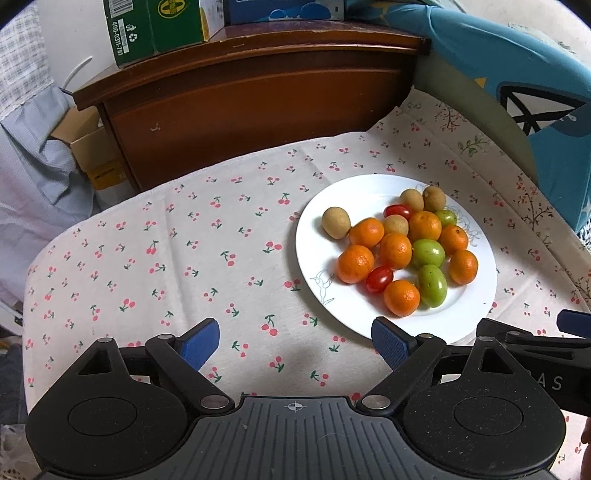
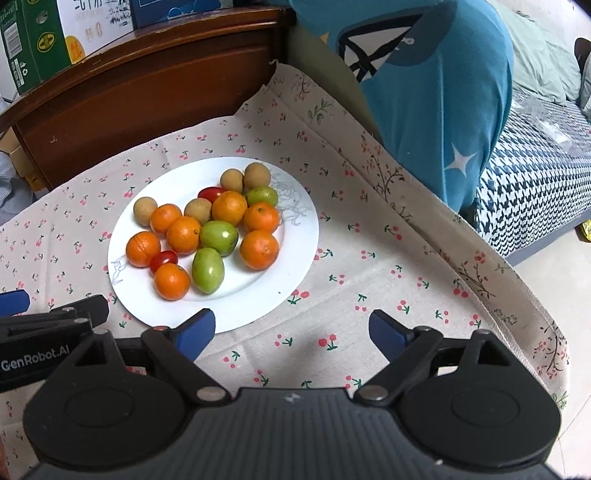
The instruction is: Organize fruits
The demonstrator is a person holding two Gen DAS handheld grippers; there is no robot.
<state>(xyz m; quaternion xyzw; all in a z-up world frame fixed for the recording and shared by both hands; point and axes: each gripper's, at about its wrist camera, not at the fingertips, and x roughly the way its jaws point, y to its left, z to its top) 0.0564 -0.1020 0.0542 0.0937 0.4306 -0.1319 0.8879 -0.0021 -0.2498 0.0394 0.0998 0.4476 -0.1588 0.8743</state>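
Note:
A white plate (image 1: 476, 295) on the cherry-print cloth holds a pile of fruit: several small oranges (image 1: 401, 297), green jujubes (image 1: 432, 285), red cherry tomatoes (image 1: 379, 279) and tan longans (image 1: 335, 222). The plate (image 2: 295, 236) shows in the right wrist view too, with an orange (image 2: 171, 282) and a green jujube (image 2: 208, 270) nearest. My left gripper (image 1: 295, 345) is open and empty, just short of the plate's near left rim. My right gripper (image 2: 291, 334) is open and empty, at the plate's near right rim.
The cherry-print cloth (image 1: 166, 258) covers a small table. A brown wooden cabinet (image 1: 251, 107) with boxes (image 1: 155, 29) stands behind. A blue cushion (image 2: 443, 96) leans at the right, beside a houndstooth bed (image 2: 535, 184). The cloth's right edge drops off (image 2: 517, 288).

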